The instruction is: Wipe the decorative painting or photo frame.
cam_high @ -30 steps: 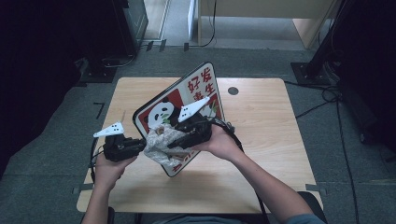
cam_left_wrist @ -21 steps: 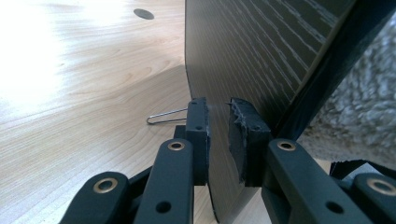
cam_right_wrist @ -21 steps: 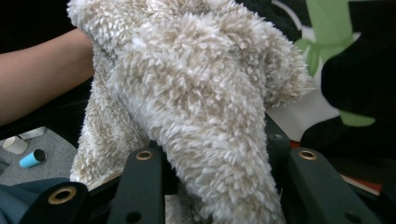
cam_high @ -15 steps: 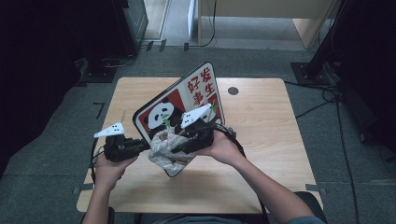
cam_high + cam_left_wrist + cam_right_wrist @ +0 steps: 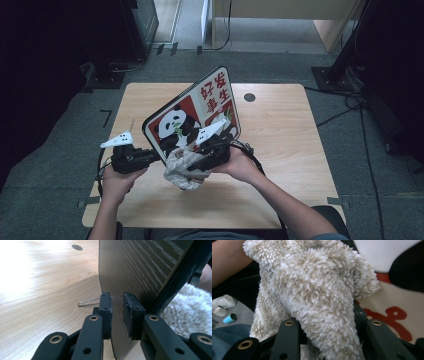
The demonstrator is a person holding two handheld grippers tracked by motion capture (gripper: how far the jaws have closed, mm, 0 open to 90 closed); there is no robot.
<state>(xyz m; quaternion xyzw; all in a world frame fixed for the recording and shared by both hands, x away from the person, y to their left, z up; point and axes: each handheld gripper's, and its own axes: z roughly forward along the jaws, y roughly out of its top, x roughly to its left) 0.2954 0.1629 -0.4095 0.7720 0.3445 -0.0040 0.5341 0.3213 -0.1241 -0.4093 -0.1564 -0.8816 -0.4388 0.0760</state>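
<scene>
Fluffy beige cloth is clamped in the right gripper and pressed on the lower front of the panda board, which stands tilted over the tabletop, its lower left edge pinched in the left gripper. Risk, I'd say: that thin edge grip could let the board twist or slip if the cloth pushes too hard, or the cloth could work loose from the jaws. The left gripper view gives the dark grained back and a wire clip on the wood, the right gripper view the cloth pile against red print.
</scene>
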